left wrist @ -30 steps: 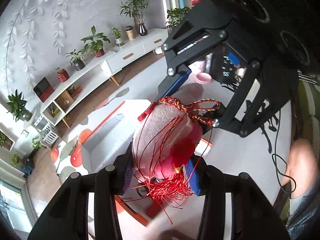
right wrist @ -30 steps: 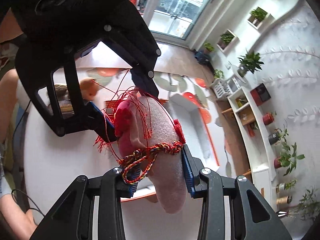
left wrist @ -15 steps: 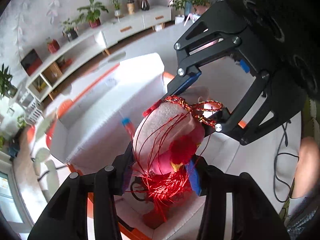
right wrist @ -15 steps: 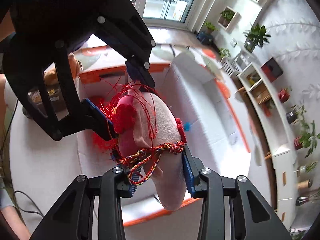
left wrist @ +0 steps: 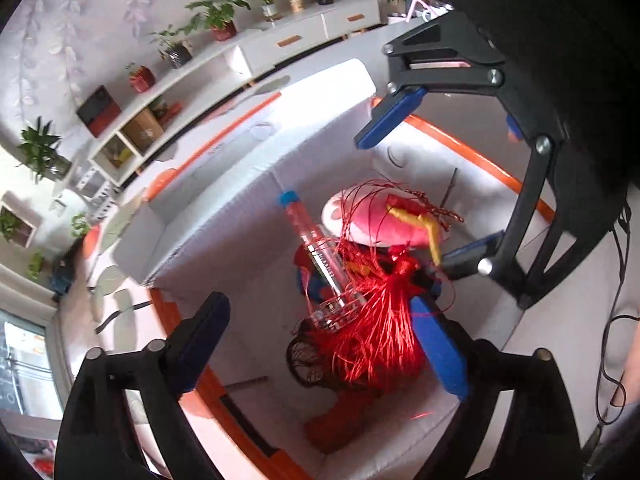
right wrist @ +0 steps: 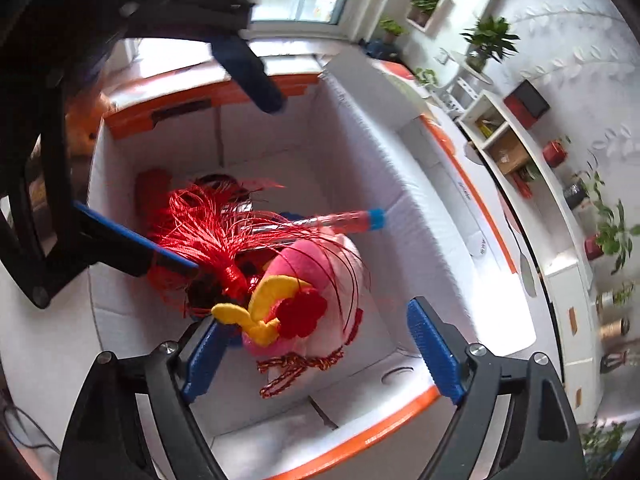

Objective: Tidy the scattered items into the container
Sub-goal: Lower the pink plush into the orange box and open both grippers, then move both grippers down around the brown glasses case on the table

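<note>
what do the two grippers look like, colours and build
Both match: the left gripper and right gripper have matte black angular linkage arms joined by silver round bolts, and each finger wears a blue ribbed pad. No sleeves or markings show.

We record both tongs as matte black linkage frames with round silver screws at the pivots. Left tongs (left wrist: 324,344) and right tongs (right wrist: 320,354) carry blue ribbed pads (right wrist: 434,354) on each finger.
</note>
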The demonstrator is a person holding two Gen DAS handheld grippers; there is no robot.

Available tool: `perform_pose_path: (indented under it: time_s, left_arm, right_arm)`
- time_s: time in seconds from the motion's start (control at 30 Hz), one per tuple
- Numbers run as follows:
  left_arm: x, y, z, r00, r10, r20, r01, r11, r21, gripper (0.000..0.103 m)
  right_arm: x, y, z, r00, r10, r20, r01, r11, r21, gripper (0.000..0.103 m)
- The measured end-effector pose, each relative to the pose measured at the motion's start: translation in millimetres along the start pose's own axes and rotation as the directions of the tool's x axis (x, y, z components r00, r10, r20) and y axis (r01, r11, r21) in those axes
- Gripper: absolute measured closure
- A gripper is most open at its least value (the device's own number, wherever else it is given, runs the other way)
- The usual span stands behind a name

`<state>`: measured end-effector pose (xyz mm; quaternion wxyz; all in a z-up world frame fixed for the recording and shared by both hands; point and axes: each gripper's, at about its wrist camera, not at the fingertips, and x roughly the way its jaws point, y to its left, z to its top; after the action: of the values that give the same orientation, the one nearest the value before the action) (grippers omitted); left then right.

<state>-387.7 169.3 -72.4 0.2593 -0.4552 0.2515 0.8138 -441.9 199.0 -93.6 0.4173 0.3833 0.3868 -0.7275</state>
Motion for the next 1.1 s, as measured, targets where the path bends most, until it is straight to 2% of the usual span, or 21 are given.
perform_pose_path:
  time_s: [0.17, 0.23, 0.3, 0.4, 0.5, 0.53, 0.6, 0.67, 0.73, 0.77, 0.83, 0.9, 0.93, 1.0, 1.1]
  left_arm:
    - [-43.9, 1.6, -14.1, 0.997, 0.02, 0.076, -0.013, 0.996, -0.093, 0.004]
    - [-66.6, 0.8, -25.7, 0.994, 0.035, 0.106, -0.018, 0.988, -0.151, 0.004]
    - [-88.8, -3.8, -42.0, 0.99, 0.071, 0.121, -0.046, 0.978, -0.203, 0.0]
    - [-121.8, -14.3, -70.7, 0.981, 0.145, 0.126, -0.106, 0.956, -0.274, 0.0]
    - [-149.4, -30.4, -107.5, 0.966, 0.229, 0.116, -0.172, 0.913, -0.371, 0.0]
    - [-156.9, -37.6, -121.1, 0.96, 0.259, 0.107, -0.195, 0.892, -0.408, 0.0]
    - [-164.2, -58.8, -149.7, 0.945, 0.319, 0.069, -0.246, 0.836, -0.491, 0.0]
    - [-157.4, -82.2, -173.6, 0.942, 0.337, 0.013, -0.278, 0.798, -0.534, 0.0]
    - [-145.7, -109.0, -190.5, 0.923, 0.383, -0.036, -0.341, 0.773, -0.536, 0.0]
    - [-139.6, -121.6, -196.7, 0.91, 0.41, -0.059, -0.377, 0.761, -0.528, 0.0]
    - [-130.7, -142.8, -204.3, 0.87, 0.485, -0.095, -0.46, 0.725, -0.512, 0.0]
    - [-125.8, -156.9, -206.1, 0.85, 0.517, -0.1, -0.489, 0.704, -0.516, 0.0]
    - [-122.2, -162.1, -206.4, 0.852, 0.515, -0.092, -0.481, 0.704, -0.522, 0.0]
    - [-112.9, -172.7, -203.8, 0.865, 0.496, -0.076, -0.459, 0.723, -0.517, 0.0]
    - [-104.6, -174.7, -201.4, 0.85, 0.52, -0.079, -0.483, 0.711, -0.511, 0.0]
  right_arm:
    - [-38.0, -3.5, -6.5, 0.993, -0.038, 0.108, 0.031, 0.998, 0.062, 0.015]
    - [-58.4, 10.5, -4.2, 0.989, -0.043, 0.139, 0.034, 0.997, 0.066, 0.015]
    - [-78.8, 24.6, -1.9, 0.984, -0.049, 0.169, 0.037, 0.997, 0.07, 0.015]
    - [-109.4, 45.7, 1.5, 0.975, -0.057, 0.213, 0.042, 0.996, 0.076, 0.015]
    - [-140.0, 66.8, 4.9, 0.964, -0.065, 0.257, 0.045, 0.996, 0.082, 0.008]
    - [-143.9, 75.8, 7.5, 0.963, -0.065, 0.26, 0.04, 0.994, 0.102, 0.002]
    - [-146.6, 92.6, 15.7, 0.971, -0.075, 0.228, 0.032, 0.981, 0.19, 0.0]
    - [-145.4, 106.7, 24.2, 0.98, -0.046, 0.196, -0.015, 0.954, 0.299, 0.0]
    - [-136.2, 119.3, 34.7, 0.994, -0.033, 0.102, -0.012, 0.91, 0.414, 0.0]
    - [-131.3, 125.2, 38.9, 0.998, -0.014, 0.068, -0.02, 0.88, 0.475, 0.0]
    - [-118.3, 131.4, 42.7, 1.0, 0.029, 0.005, -0.026, 0.821, 0.57, 0.0]
    - [-104.5, 136.8, 47.8, 0.997, 0.076, -0.029, -0.039, 0.759, 0.65, 0.0]
    - [-97.6, 139.6, 50.3, 0.994, 0.101, -0.044, -0.043, 0.724, 0.688, 0.0]
    - [-84.9, 146.2, 63.7, 0.99, 0.11, -0.089, -0.016, 0.714, 0.7, 0.0]
    - [-61.6, 146.8, 81.1, 0.965, 0.203, -0.163, -0.012, 0.659, 0.752, 0.0]
